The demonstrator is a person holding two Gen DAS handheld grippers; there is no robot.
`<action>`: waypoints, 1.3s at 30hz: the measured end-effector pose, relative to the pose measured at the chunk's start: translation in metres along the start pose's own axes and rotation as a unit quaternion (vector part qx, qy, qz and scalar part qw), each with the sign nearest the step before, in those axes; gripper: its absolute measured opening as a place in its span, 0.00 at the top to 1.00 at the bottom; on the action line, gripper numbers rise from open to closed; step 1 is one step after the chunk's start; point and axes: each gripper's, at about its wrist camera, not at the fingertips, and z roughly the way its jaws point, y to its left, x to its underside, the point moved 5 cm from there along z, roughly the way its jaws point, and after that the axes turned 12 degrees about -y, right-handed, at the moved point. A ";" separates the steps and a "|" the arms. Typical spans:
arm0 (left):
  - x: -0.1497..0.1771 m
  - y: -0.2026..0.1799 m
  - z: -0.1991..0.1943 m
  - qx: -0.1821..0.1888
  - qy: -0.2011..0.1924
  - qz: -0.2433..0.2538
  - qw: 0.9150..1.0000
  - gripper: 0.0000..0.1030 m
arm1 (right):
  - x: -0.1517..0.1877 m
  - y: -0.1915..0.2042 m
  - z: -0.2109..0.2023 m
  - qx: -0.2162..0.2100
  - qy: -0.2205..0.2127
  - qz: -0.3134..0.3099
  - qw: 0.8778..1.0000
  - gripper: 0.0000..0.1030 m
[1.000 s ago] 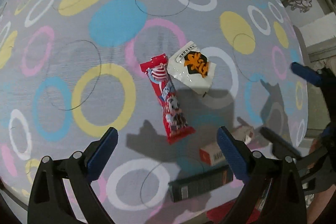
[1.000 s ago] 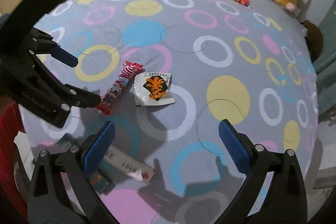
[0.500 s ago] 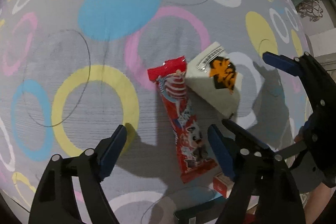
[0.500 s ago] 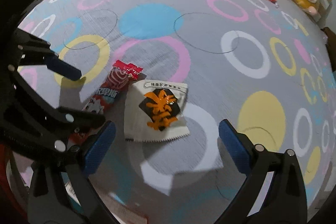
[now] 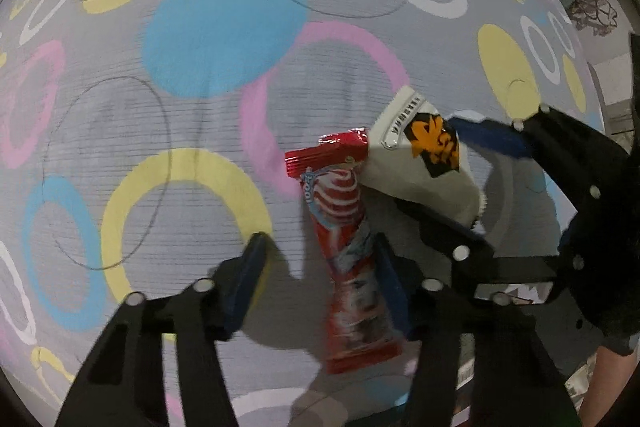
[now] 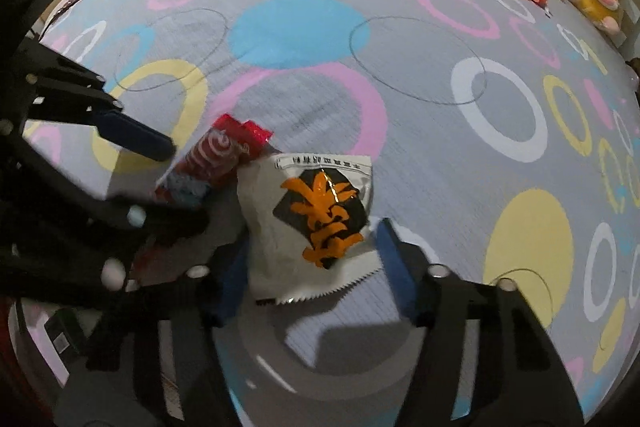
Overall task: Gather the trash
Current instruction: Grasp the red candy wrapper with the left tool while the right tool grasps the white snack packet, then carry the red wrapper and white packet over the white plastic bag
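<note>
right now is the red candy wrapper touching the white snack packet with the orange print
Touching. In the left wrist view the white snack packet overlaps the top corner of the red candy wrapper, no gap.

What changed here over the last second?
Both tools dropped toward the bedspread, their jaws closing: left tool around the red wrapper, right tool around the white packet, now buckled. The red wrapper kept its place.

Red wrapper (image 5: 347, 239): we see a long candy packet with a swirl print, lying flat on the bedsheet.
White packet (image 6: 310, 223): orange-and-black label, serrated edge, bulged upward, touching the red wrapper's end.
</note>
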 end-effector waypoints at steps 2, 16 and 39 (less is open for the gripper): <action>-0.001 0.005 -0.003 -0.002 -0.002 -0.003 1.000 0.63 | -0.001 0.005 -0.002 -0.002 -0.001 -0.008 1.000 0.65; 0.011 0.038 -0.035 0.008 -0.022 -0.020 1.000 0.82 | 0.001 0.009 -0.024 0.053 -0.027 0.030 0.998 0.88; 0.058 0.014 -0.151 0.015 -0.079 0.038 0.996 0.83 | 0.037 0.060 -0.206 0.164 -0.087 0.140 0.973 0.88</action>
